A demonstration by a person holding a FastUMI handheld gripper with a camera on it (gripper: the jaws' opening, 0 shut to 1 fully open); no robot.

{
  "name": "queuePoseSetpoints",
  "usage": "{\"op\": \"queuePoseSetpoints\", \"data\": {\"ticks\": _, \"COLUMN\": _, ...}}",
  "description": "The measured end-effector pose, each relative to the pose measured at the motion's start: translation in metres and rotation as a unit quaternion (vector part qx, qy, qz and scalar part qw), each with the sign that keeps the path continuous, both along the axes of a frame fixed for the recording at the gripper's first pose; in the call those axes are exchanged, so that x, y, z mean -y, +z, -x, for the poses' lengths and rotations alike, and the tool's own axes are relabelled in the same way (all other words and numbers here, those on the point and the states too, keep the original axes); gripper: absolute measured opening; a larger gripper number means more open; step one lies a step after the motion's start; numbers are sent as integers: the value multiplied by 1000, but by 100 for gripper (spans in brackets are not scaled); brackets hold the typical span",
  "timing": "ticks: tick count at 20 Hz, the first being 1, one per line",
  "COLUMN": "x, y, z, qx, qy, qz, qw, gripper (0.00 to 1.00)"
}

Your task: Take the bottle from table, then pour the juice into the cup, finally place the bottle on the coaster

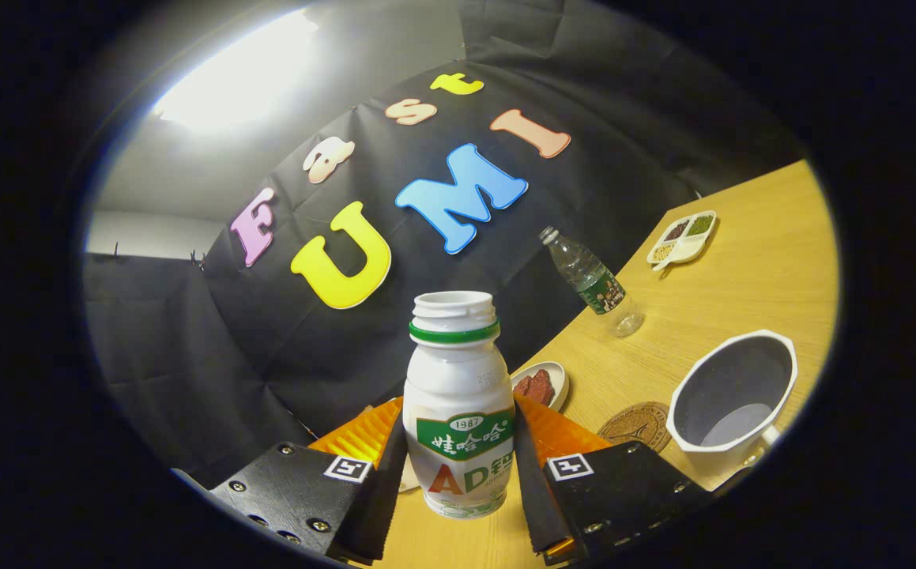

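Between its two fingers, the tool (459, 466) is clamped on the open white bottle (458, 395), both pressing its sides.

The gripper (459, 482) shows flat finger plates studded with screws, each plate bearing a small square black-and-white marker, ribbed backing behind.

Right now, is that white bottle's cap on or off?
Off. The white bottle, held between the tool's fingers, shows a bare open mouth above its green ring.
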State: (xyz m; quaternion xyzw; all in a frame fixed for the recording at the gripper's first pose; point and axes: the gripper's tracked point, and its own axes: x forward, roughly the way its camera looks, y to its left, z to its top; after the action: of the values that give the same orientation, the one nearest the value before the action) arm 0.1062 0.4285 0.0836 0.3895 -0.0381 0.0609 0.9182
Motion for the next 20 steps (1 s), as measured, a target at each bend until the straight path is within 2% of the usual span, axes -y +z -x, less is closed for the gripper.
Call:
{"op": "queuePoseSetpoints", "data": {"ticks": 10, "x": 2, "y": 4, "z": 1, "qx": 17, "qy": 9, "qz": -133, "qw": 991, "gripper": 65}}
{"op": "queuePoseSetpoints", "data": {"ticks": 20, "x": 9, "y": 11, "z": -1, "qx": 43, "qy": 17, "qz": -268, "qw": 962, "gripper": 65}}
